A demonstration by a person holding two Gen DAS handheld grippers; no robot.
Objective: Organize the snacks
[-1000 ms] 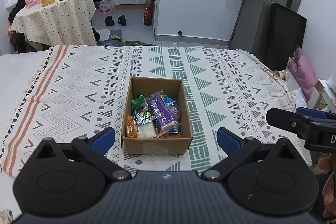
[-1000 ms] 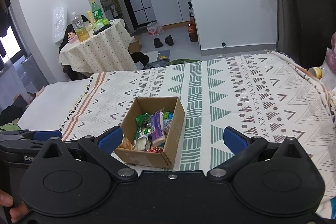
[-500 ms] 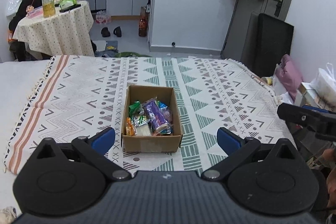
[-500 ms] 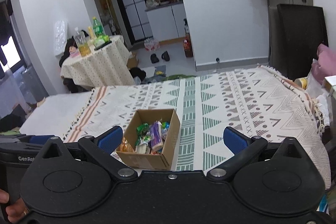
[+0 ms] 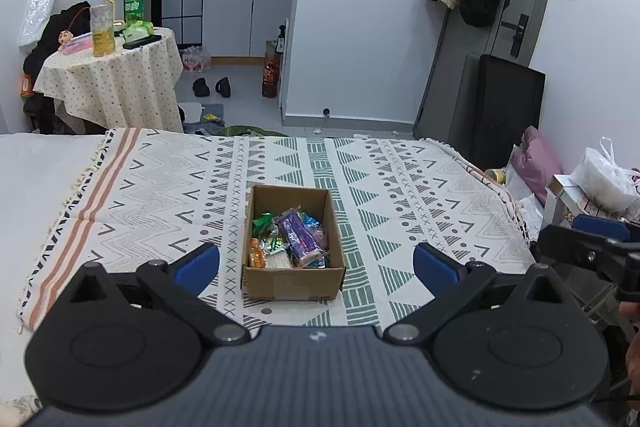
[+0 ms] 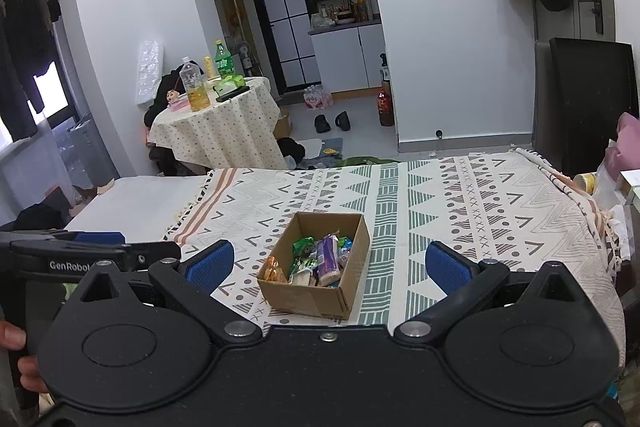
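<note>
An open cardboard box [image 5: 294, 283] [image 6: 308, 301] sits on the patterned cloth [image 5: 420, 187] [image 6: 480, 211], near its front edge. Inside lie several snack packets, among them a purple one [image 5: 298, 237] [image 6: 328, 259], a green one [image 5: 262, 221] and an orange one [image 5: 256, 259] [image 6: 274, 269]. My left gripper [image 5: 316, 265] is open and held back from the box, nothing between its blue pads [image 5: 198, 263]. My right gripper [image 6: 330, 265] is open too, empty, and well short of the box. Each gripper shows at the edge of the other's view.
The cloth covers a low bed or table with a white sheet [image 5: 36, 171] at the left. A round table [image 5: 108, 83] with bottles stands at the back left. A black panel [image 5: 508, 111], a pink cushion [image 5: 536, 159] and a white bag [image 5: 604, 175] crowd the right side.
Both grippers have pulled back and risen, so the box looks smaller and farther. Both stayed open and empty. The snacks in the box have not moved.
</note>
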